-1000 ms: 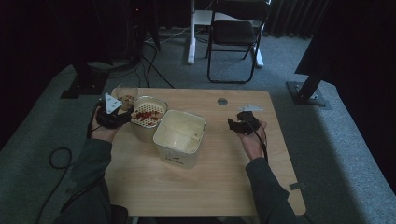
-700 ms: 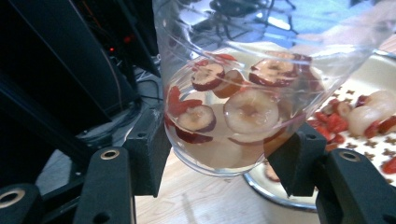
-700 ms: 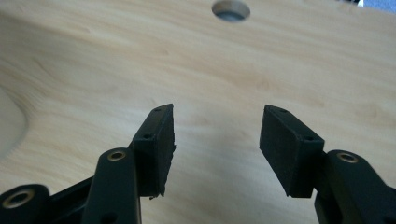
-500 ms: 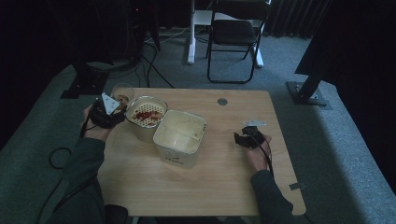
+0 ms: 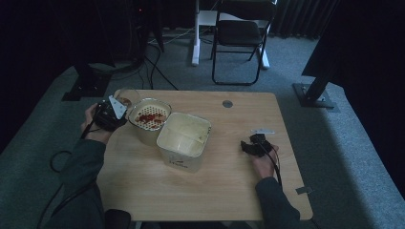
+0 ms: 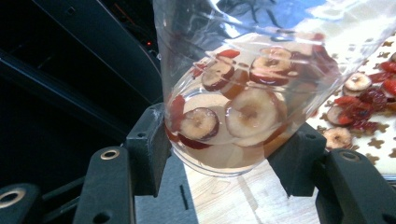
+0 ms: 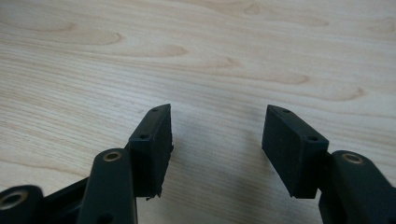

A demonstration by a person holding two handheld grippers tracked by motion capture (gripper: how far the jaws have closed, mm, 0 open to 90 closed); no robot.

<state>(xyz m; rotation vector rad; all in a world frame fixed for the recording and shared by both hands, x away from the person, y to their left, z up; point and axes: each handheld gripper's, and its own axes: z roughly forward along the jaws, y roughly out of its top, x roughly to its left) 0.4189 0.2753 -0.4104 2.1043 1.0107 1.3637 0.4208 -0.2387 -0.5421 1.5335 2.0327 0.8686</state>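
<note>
1. The left gripper (image 5: pixel 109 114) sits at the table's far left corner; its jaws are clamped on a clear plastic cup (image 6: pixel 243 93), one pad on each side of the cup's lower wall, as the left gripper view shows.
2. The cup is tilted, its base nearest the camera and just above the wooden table (image 6: pixel 233 200); its mouth leans out over the round perforated strainer (image 5: pixel 149 117).
3. Sliced red-skinned fruit (image 6: pixel 250 112) lies heaped inside the cup against its lower side, between the two pads; more slices lie on the strainer's holed floor (image 6: pixel 359 107).
4. A square cream tub (image 5: pixel 184 138) stands touching the strainer on its near right side.
5. The right gripper (image 5: pixel 252 145) rests low over bare wood near the table's right edge, well apart from the cup; its jaws have just been opening and stand wide apart with nothing between them, only tabletop (image 7: pixel 215 60) beneath.
</note>
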